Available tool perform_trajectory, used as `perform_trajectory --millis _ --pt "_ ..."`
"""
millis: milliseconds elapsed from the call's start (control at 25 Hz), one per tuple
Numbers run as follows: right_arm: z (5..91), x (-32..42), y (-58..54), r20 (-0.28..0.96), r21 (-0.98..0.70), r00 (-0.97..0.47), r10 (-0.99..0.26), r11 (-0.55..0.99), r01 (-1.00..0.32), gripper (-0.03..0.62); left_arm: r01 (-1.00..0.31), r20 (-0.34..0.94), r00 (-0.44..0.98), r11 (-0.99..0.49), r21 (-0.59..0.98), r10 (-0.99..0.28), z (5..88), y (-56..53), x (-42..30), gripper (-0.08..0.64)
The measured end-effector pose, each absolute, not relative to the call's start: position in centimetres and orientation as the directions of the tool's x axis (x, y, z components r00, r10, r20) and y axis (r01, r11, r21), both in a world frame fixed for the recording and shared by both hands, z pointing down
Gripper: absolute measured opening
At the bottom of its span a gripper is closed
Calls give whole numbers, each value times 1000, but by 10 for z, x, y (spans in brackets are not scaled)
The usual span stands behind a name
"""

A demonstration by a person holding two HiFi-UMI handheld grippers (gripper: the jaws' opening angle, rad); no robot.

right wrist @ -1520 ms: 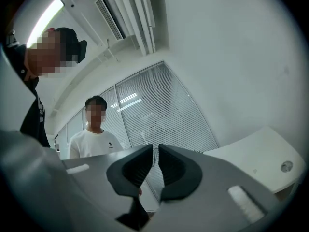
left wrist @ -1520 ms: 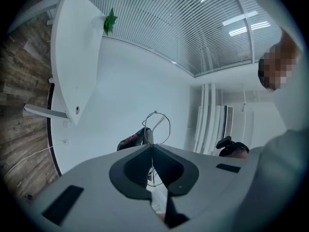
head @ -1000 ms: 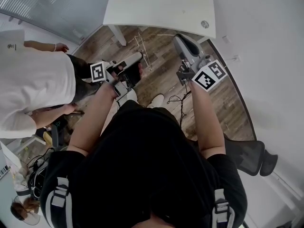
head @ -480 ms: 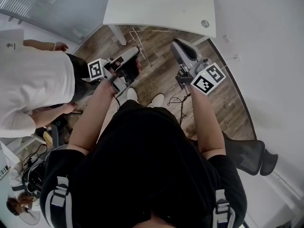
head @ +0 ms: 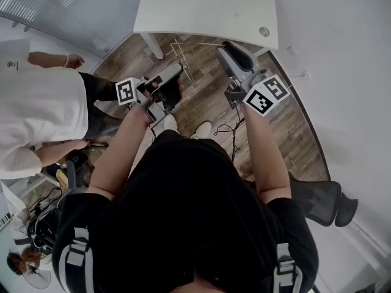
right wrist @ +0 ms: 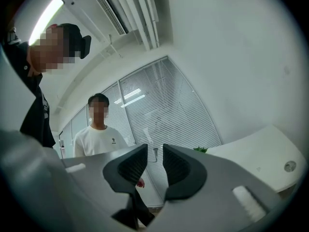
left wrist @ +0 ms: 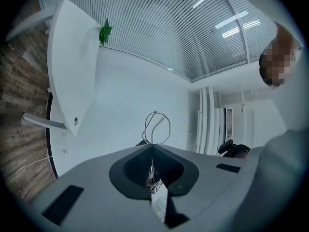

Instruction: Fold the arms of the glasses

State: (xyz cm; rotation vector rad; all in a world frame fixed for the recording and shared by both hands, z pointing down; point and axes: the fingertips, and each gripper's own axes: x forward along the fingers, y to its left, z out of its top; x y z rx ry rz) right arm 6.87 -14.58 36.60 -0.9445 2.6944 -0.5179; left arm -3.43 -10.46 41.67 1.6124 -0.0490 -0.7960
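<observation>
Glasses (left wrist: 157, 127), thin wire-framed, are held in mid-air above the floor (head: 201, 102), clamped in the closed left gripper (left wrist: 151, 151). The right gripper (right wrist: 154, 154) is opening, with nothing between its jaws. The frame is probably light, springy and easily bent, so it is best taken gently near the hinge.

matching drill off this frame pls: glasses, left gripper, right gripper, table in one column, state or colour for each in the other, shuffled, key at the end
Column 1
1. glasses
2. left gripper
3. right gripper
4. table

Column 2
A. white top, beyond both grippers
B. nothing between its jaws
C. jaws shut on the frame
D. thin wire, sticking out past the jaw tips

Pairs: 1-D, 2-C, 3-B, 4-A

Note: the right gripper's jaws are opening, with only air between them.
</observation>
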Motion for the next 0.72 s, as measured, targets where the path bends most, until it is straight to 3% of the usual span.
perform_trajectory --millis 240,720 --pt "369 59 -161 -106 -401 -766 -634 732 -551 26 407 -460 754 -216 888 -469 424 -120 -42 12" --pt "377 49 -145 -99 -421 -792 -602 747 -515 26 402 -459 741 -223 888 -491 423 -129 -48 12"
